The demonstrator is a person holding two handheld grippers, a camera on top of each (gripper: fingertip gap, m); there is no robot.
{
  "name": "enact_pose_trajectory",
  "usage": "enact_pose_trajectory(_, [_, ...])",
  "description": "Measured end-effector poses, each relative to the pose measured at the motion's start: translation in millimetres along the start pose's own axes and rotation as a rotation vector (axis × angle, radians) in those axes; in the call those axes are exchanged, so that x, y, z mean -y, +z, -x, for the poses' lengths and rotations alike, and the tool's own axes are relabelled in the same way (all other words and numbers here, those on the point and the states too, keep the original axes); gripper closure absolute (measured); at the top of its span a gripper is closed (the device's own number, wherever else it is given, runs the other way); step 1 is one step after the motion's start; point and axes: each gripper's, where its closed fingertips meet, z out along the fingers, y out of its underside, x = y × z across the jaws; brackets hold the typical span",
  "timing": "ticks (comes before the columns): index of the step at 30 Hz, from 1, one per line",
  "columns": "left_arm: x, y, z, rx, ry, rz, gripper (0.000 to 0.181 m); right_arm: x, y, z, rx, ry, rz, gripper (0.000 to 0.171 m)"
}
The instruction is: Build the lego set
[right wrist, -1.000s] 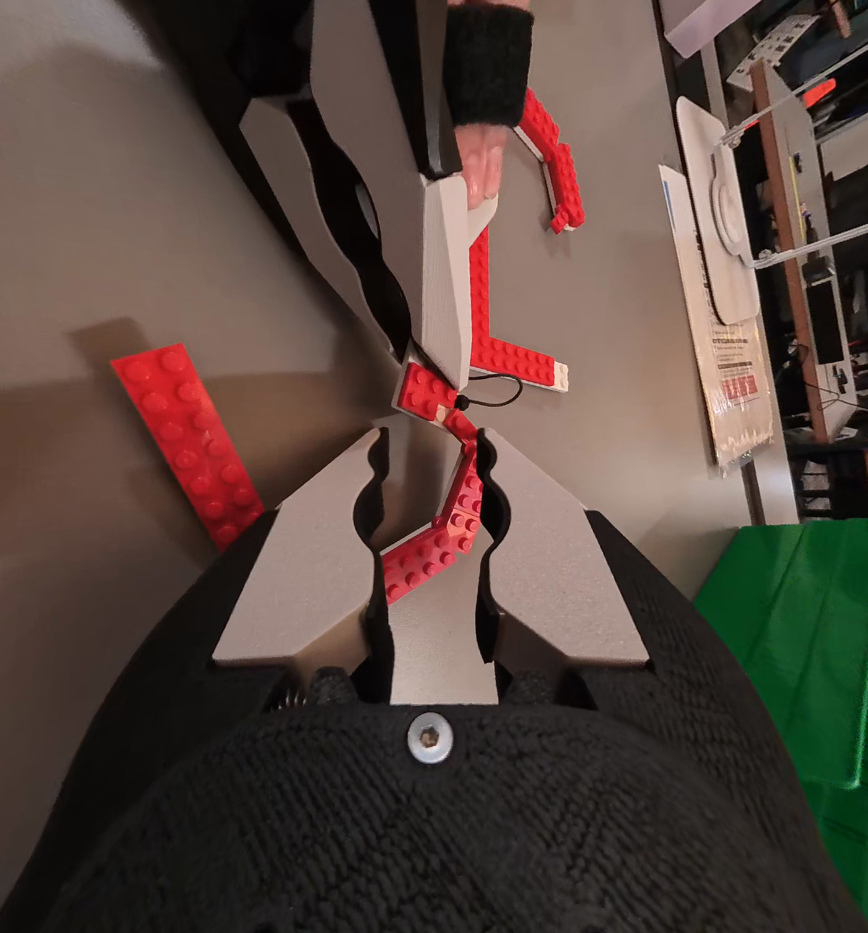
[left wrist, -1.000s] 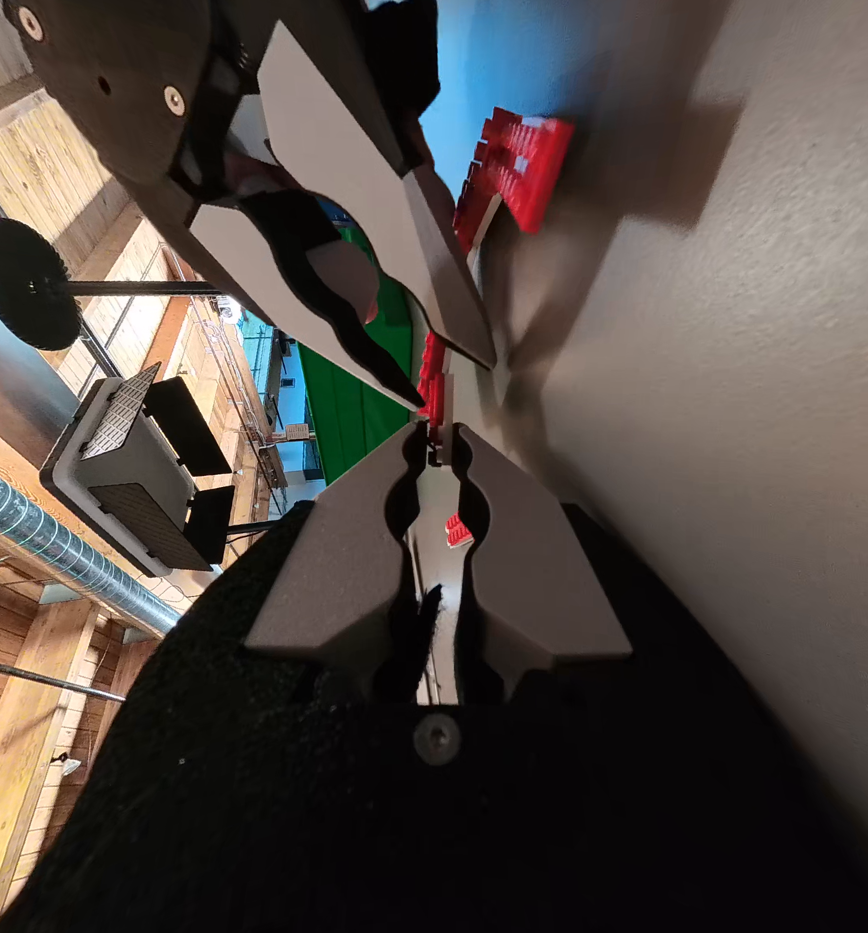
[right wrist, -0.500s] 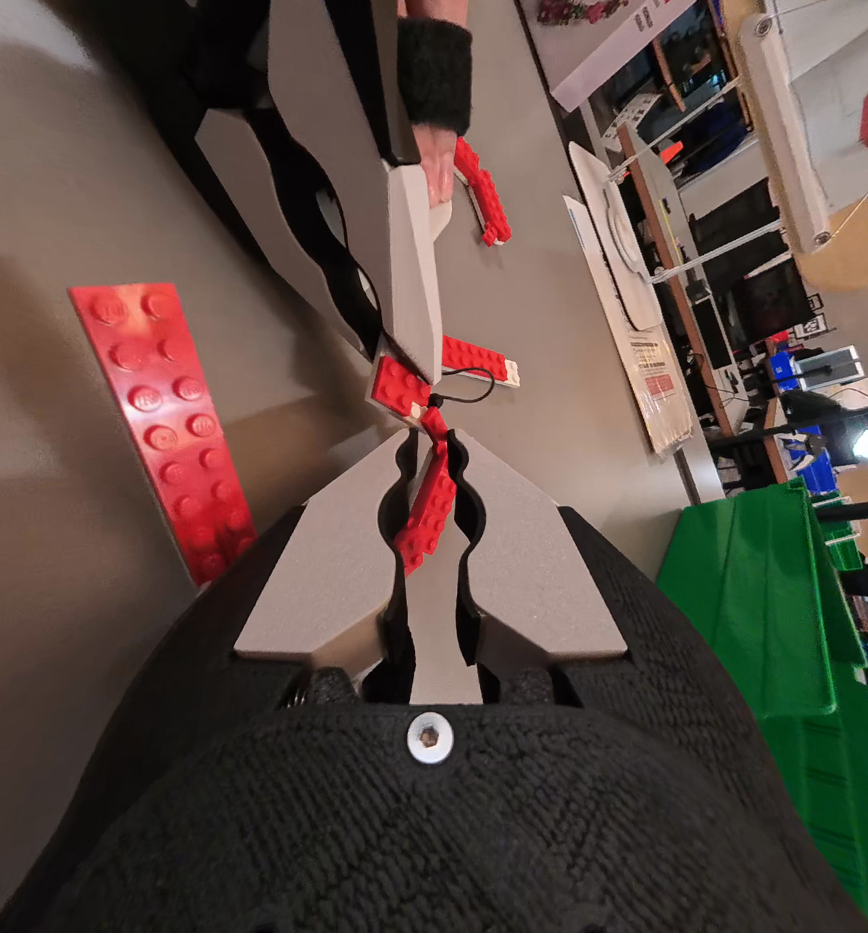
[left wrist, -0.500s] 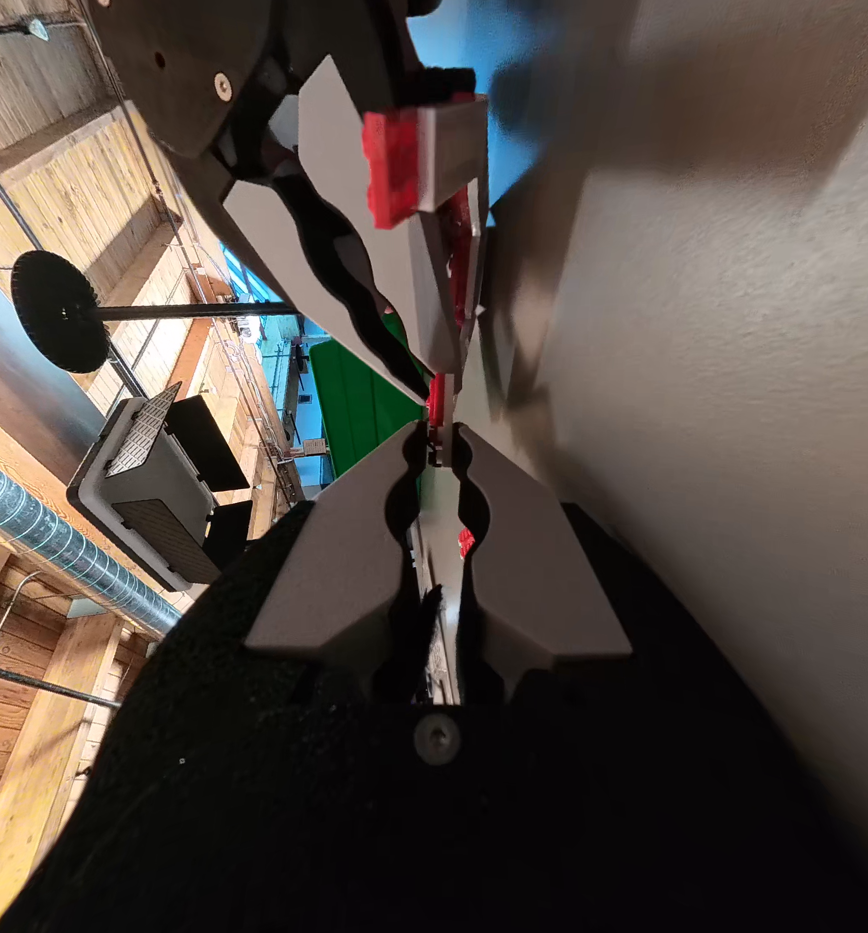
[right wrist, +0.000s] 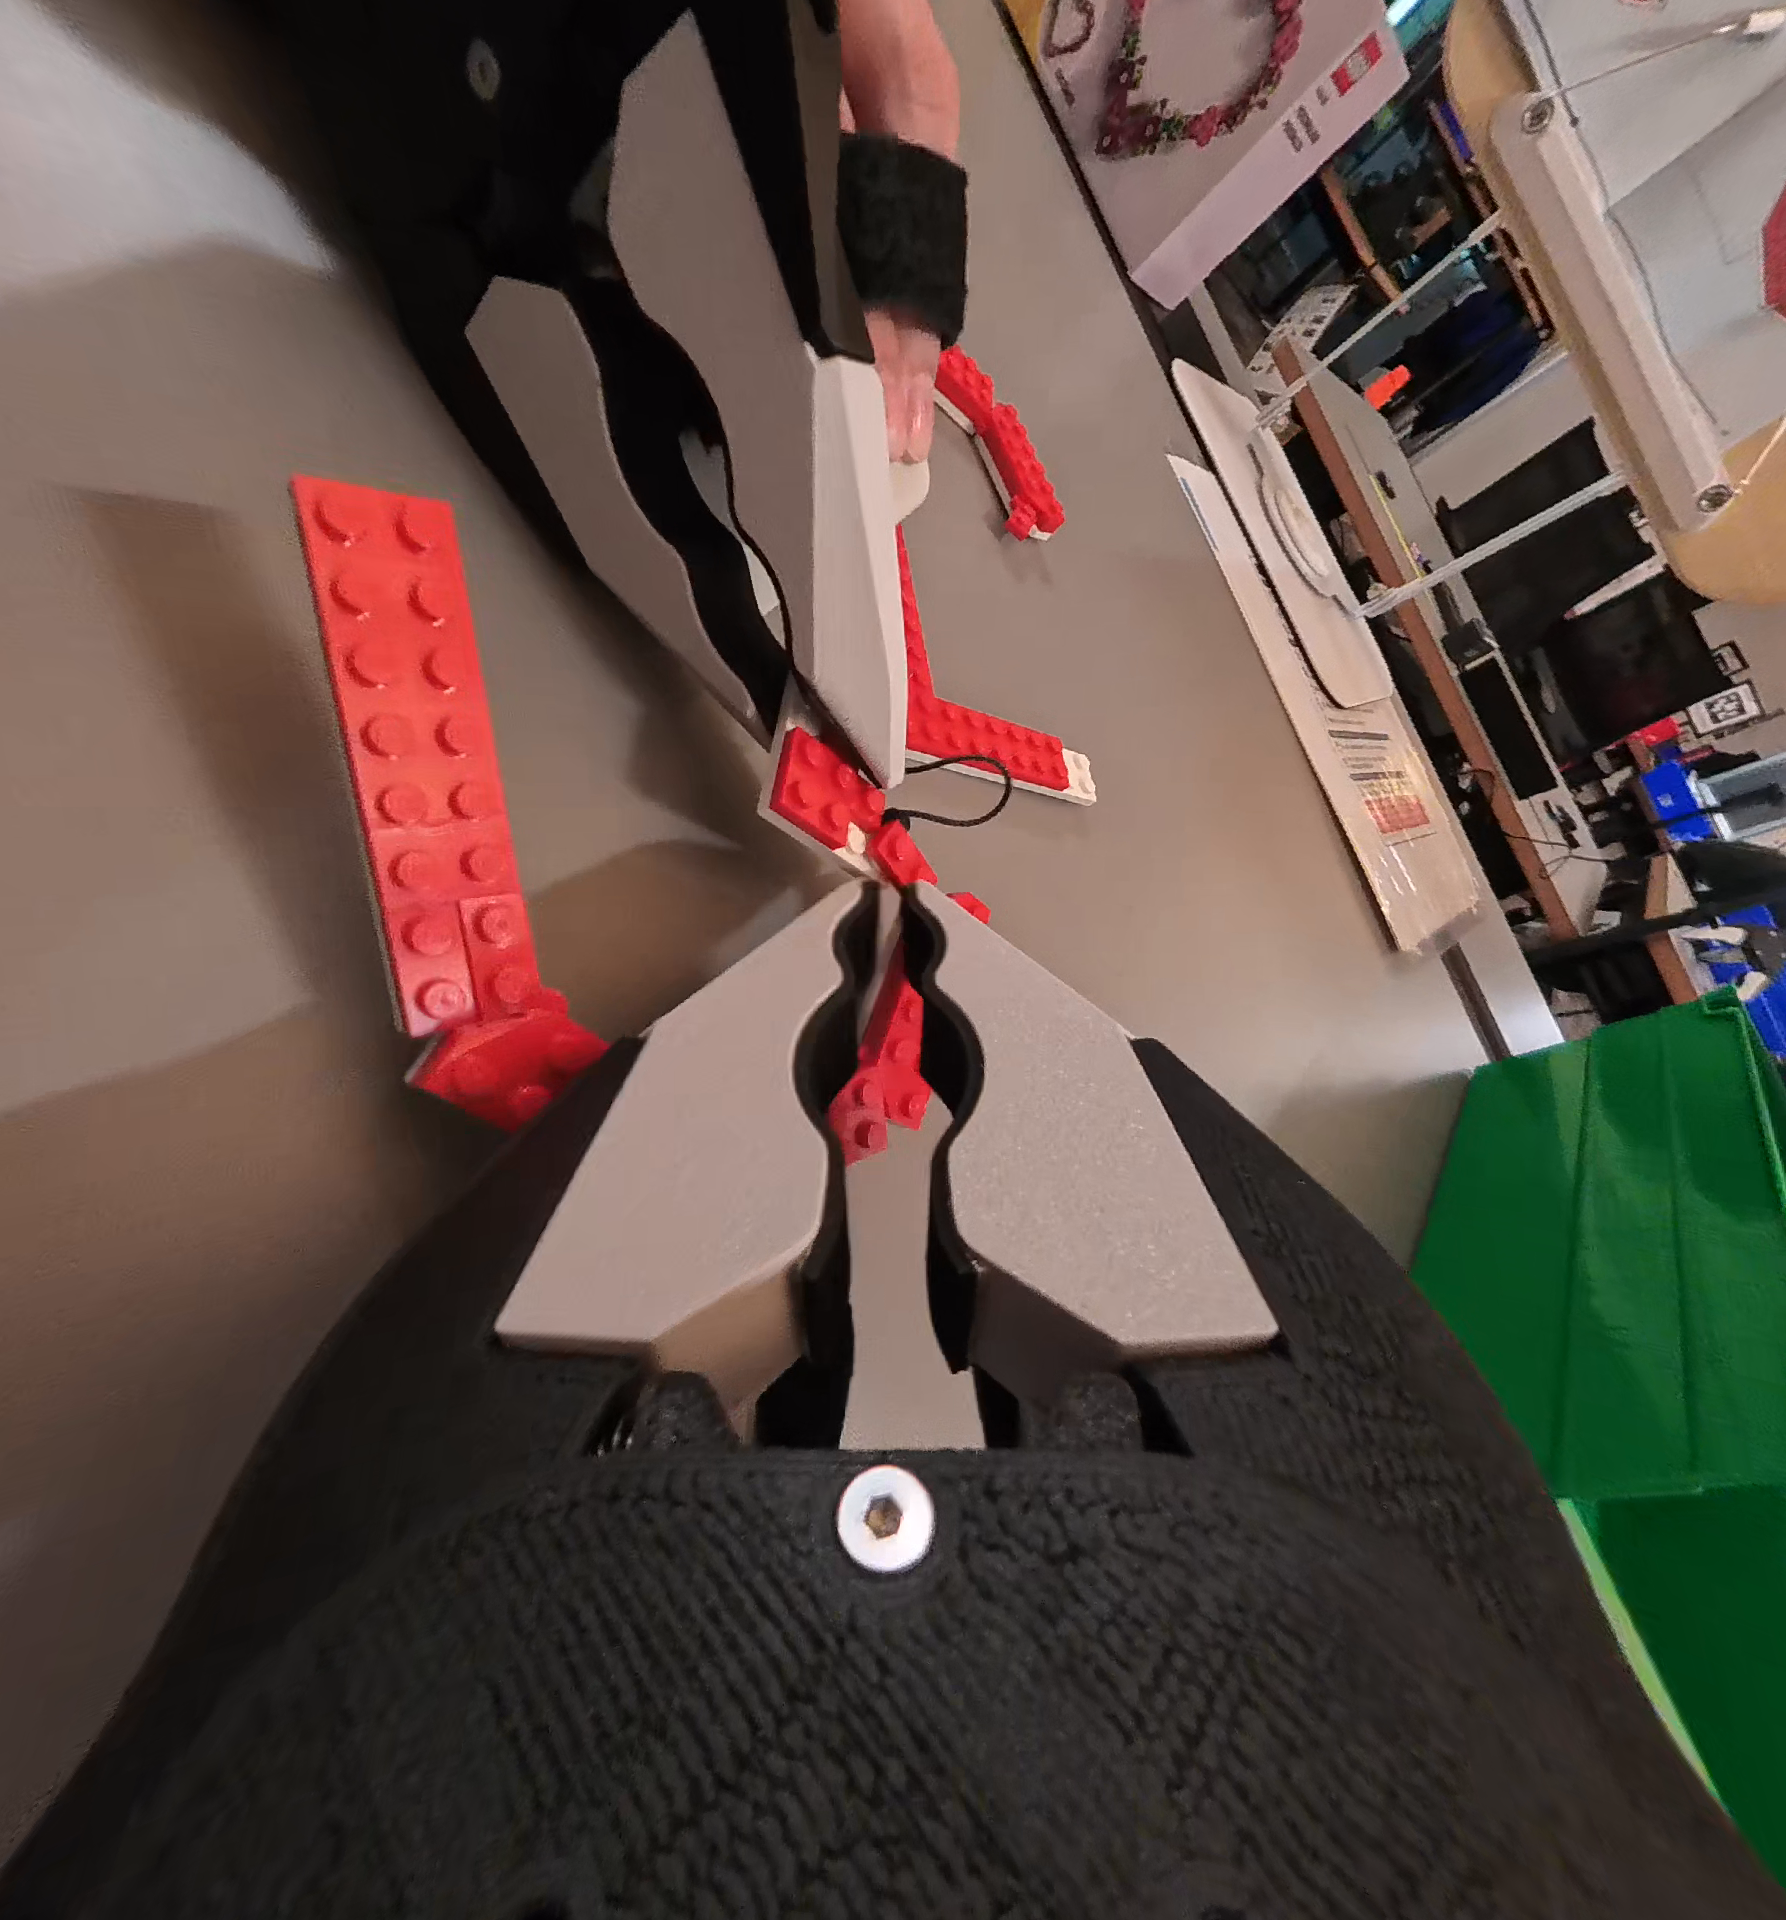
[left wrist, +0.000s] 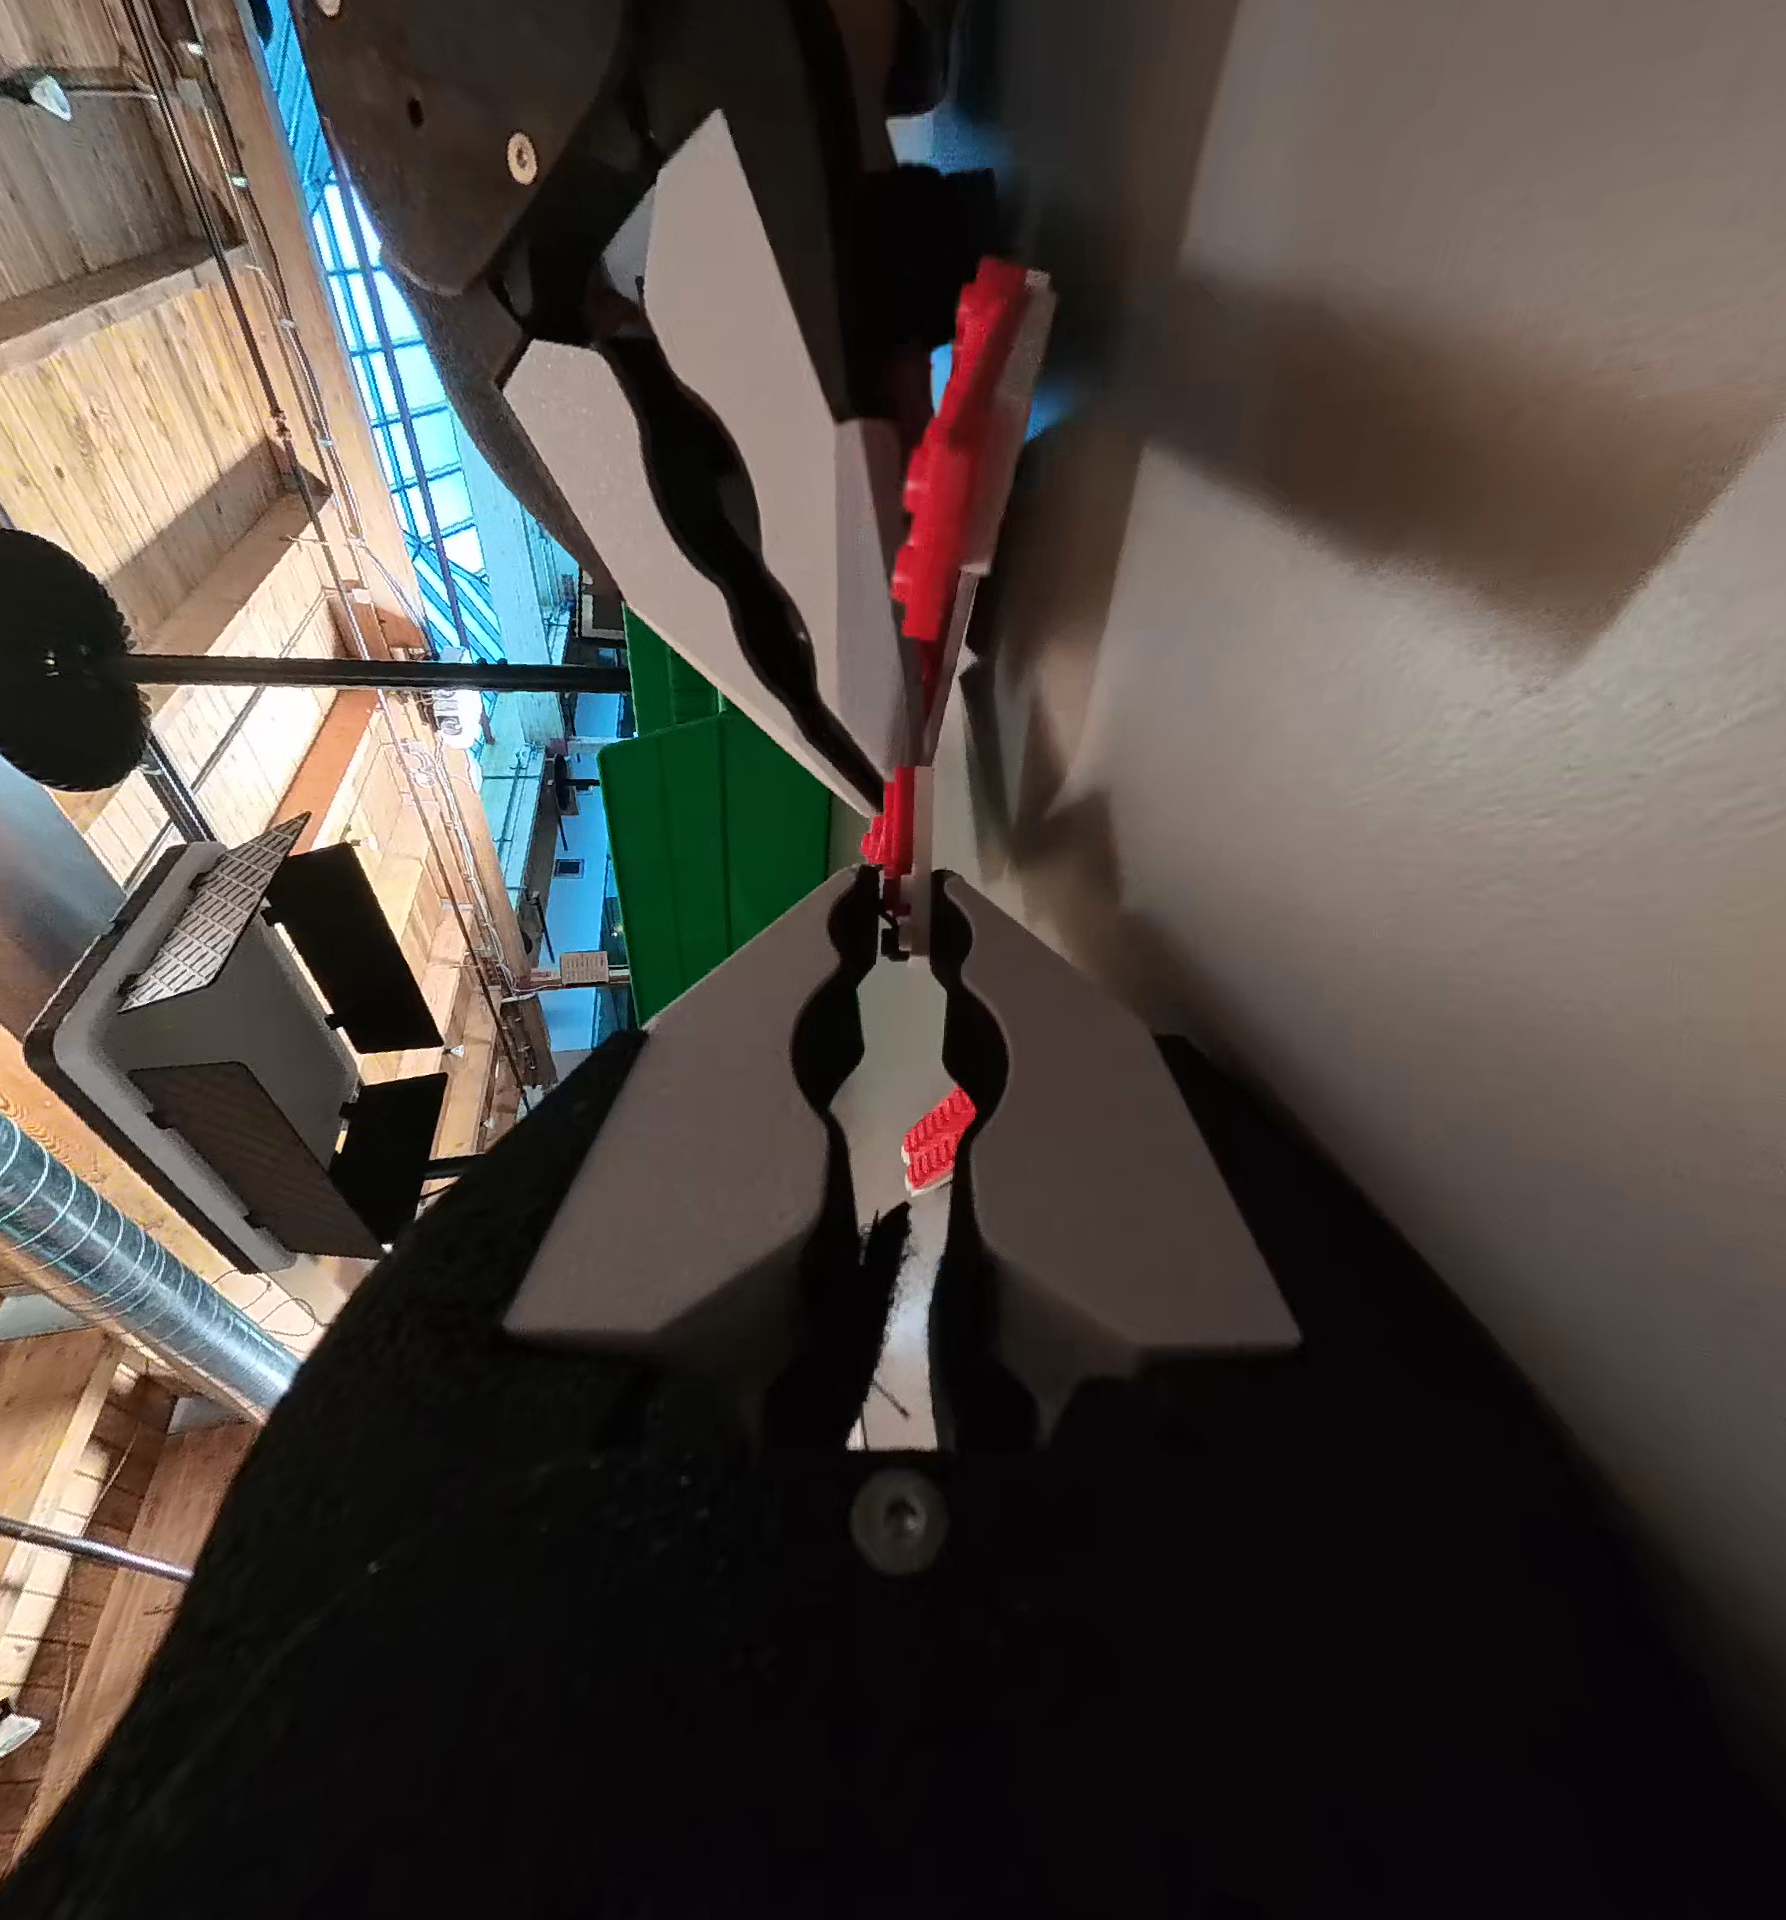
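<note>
Now the right gripper (right wrist: 884,904) has closed on the red curved strip (right wrist: 894,1049). It was loose a second ago. Left gripper (left wrist: 904,894) stays clamped on the small red plate (right wrist: 821,784), both raised above the table (right wrist: 1128,935), ready to join.

the long plate (right wrist: 406,748) lies on the table (right wrist: 1180,883), left of both grippers; the bin (right wrist: 1647,1247) stands at the right.

Red plate (right wrist: 406,748) near end under right claw's black body; far table (left wrist: 1491,436) blurred.
</note>
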Motion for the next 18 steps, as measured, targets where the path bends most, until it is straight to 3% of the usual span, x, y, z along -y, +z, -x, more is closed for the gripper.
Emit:
enact_pose_trajectory(12, [-2,2,2,0.007,0.017,-0.006,0.174,-7,-5,-10,0.218,0.357,0.015,0.142])
enact_pose_trajectory(18, [1,2,2,0.012,0.033,-0.021,0.174,-16,-6,-4,0.316,0.533,0.05,0.148])
